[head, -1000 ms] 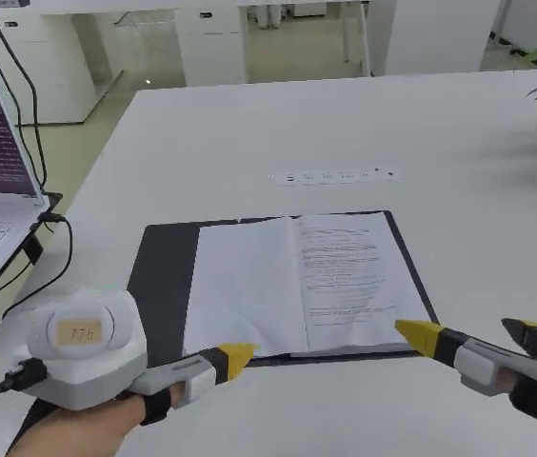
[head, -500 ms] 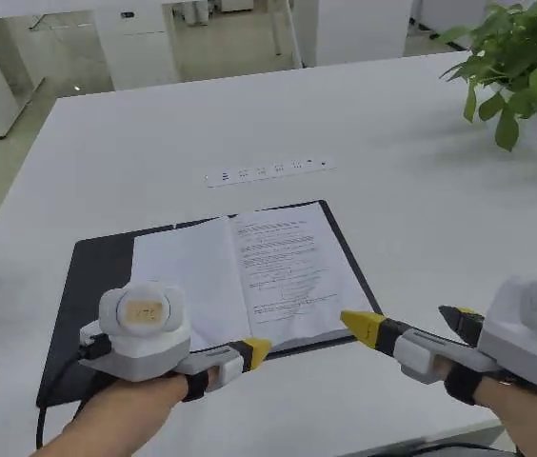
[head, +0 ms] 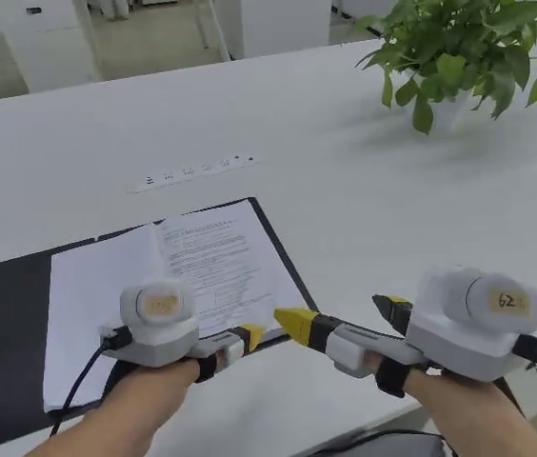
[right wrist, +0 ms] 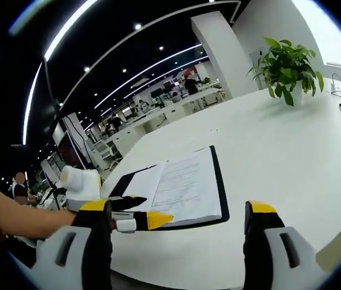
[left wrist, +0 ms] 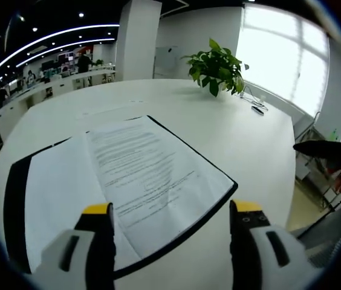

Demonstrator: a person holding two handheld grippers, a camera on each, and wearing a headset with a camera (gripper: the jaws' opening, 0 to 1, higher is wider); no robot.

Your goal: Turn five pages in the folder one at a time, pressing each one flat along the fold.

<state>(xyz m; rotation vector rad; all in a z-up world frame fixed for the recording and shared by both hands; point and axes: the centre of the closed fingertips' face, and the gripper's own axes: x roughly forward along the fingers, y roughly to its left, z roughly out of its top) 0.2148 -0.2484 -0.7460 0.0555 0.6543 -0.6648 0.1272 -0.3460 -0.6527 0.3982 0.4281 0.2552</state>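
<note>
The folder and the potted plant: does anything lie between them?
No: in the head view just bare table separates the folder from the plant; the left gripper view agrees.

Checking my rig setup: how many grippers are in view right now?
2. The left gripper is at the open folder's near right corner; the right gripper is just right of it, off the folder. Both are open.

Two handheld grippers, each with a rounded white housing, pale grey jaws and black sections ending in yellow tips. The left gripper carries an orange label, too blurred to read. The right gripper has a label starting "62". A black cable trails from the left housing. A black strap crosses the right hand.
</note>
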